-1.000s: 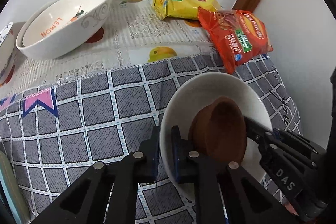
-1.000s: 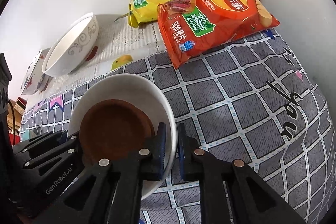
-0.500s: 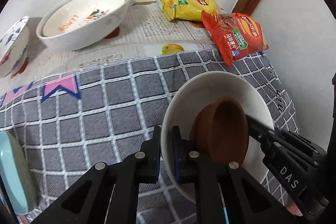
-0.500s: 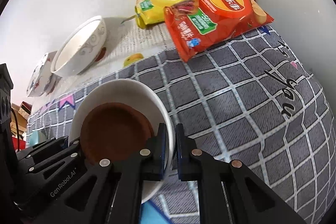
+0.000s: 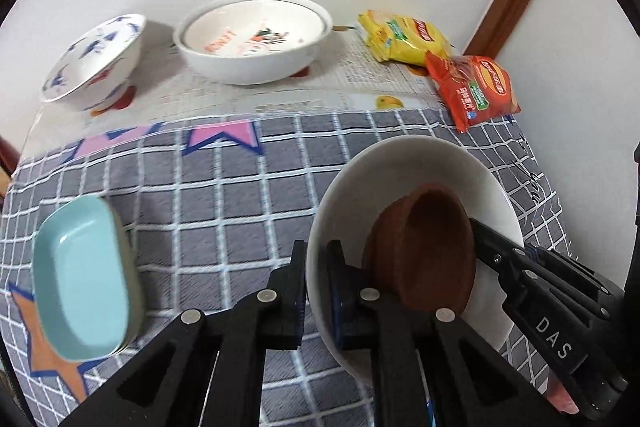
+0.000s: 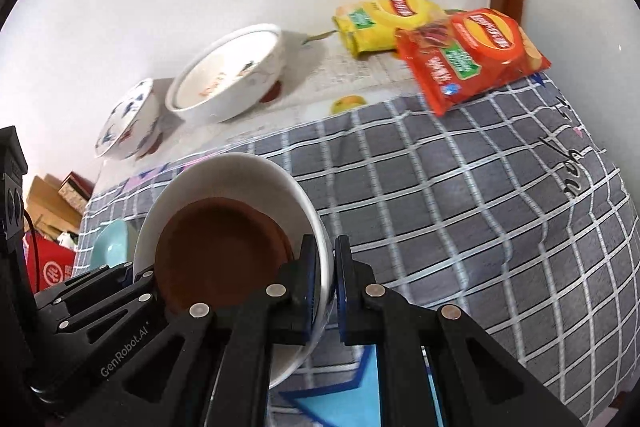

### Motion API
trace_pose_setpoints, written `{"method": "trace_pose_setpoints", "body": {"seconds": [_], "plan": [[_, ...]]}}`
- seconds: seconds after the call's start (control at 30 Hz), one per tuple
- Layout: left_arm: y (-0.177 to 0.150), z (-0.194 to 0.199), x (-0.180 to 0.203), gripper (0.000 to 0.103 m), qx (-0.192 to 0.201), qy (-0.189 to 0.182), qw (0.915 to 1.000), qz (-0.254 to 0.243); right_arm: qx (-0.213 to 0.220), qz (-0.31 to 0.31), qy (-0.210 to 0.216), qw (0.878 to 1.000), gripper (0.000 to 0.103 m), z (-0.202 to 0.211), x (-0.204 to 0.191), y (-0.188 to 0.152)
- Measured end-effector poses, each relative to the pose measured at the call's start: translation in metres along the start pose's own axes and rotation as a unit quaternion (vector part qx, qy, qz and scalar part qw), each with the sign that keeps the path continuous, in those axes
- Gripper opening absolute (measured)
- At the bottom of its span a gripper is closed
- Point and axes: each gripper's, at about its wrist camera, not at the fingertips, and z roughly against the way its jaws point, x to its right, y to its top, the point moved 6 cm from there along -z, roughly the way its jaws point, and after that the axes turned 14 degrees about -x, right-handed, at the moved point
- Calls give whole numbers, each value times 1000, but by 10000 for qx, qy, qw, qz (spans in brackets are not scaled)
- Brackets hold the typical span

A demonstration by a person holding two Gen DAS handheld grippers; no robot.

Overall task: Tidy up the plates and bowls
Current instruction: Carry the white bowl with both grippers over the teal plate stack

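**A:** So both your tools are on the same white bowl (image 5: pixel 416 163)? Your left tool (image 5: pixel 317 291) has its jaws pinched tight on the bowl's left rim, and your right tool (image 6: pixel 334 281) is clamped just as narrow on the opposite rim.

**B:** Yep, and the brown bowl (image 5: pixel 424 251) sits nested inside the white one, tilted against the side. The pair is up off the grey checked cloth (image 5: pixel 224 211) on the counter, nothing under it touching.

**A:** What else have you got on there?

**B:** Light blue dish (image 5: pixel 80 279) on the cloth to your left. Along the wall, a big white bowl with orange lettering (image 5: pixel 256 39), and a blue-patterned bowl (image 5: pixel 96 59) beside it, tipped on its side. Yellow chip bag (image 5: pixel 404 35) and red chip bag (image 5: pixel 476 91) in the far right corner, touching each other.
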Motion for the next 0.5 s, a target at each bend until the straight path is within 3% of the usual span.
{"method": "trace_pose_setpoints", "body": {"seconds": [0.5], "plan": [[-31, 29, -52, 10, 186, 82, 9993, 311, 20, 347, 138, 9993, 9, 5, -57, -26]]}}
